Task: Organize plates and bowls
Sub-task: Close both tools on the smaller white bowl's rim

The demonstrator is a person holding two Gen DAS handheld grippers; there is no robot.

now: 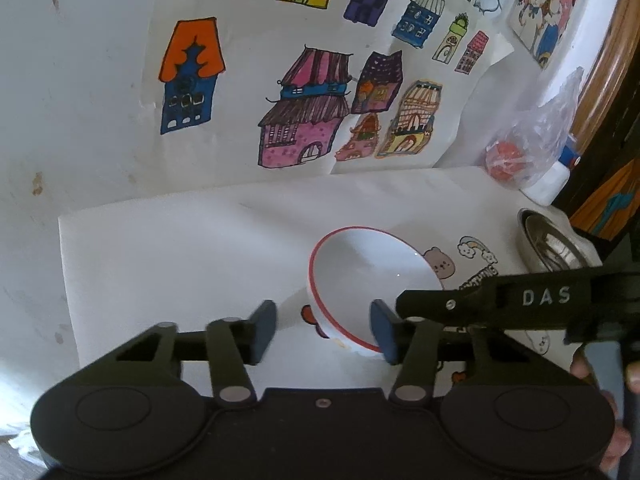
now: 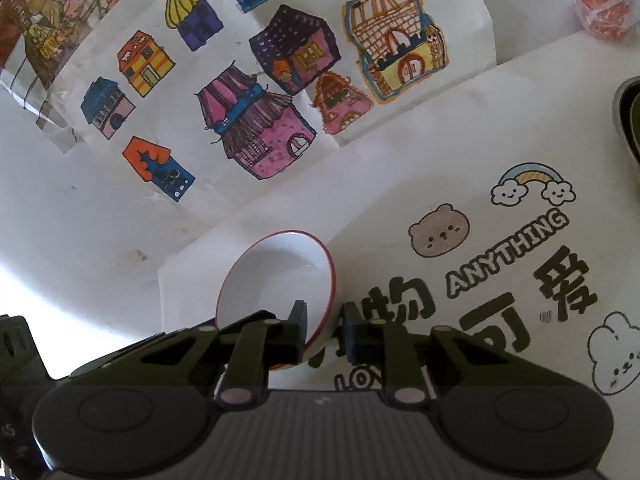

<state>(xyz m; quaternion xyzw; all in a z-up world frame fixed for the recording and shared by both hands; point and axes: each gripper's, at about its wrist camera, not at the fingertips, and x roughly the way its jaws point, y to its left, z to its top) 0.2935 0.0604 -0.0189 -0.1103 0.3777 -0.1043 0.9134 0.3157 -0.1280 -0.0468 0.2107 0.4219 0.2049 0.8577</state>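
Observation:
A white bowl with a red rim (image 1: 372,276) sits tilted on the white printed table cover (image 1: 180,264). My left gripper (image 1: 324,334) is open at the bowl's near side, its right pad (image 1: 382,332) beside the rim and nothing pressed between the pads. A black finger (image 1: 440,302) of the right gripper reaches in from the right to the bowl's right rim. In the right wrist view the right gripper (image 2: 324,332) is narrowed on the bowl (image 2: 276,280): one pad (image 2: 298,326) sits inside it and the other pad (image 2: 352,332) outside, with the wall between them.
Stacked steel bowls (image 1: 552,244) (image 2: 628,120) stand at the table's right edge. Behind them lie a clear bag with red fruit (image 1: 516,156) and a white bottle (image 1: 548,188). Children's house drawings (image 1: 304,112) cover the wall behind. A person's fingers (image 1: 580,364) hold the right gripper.

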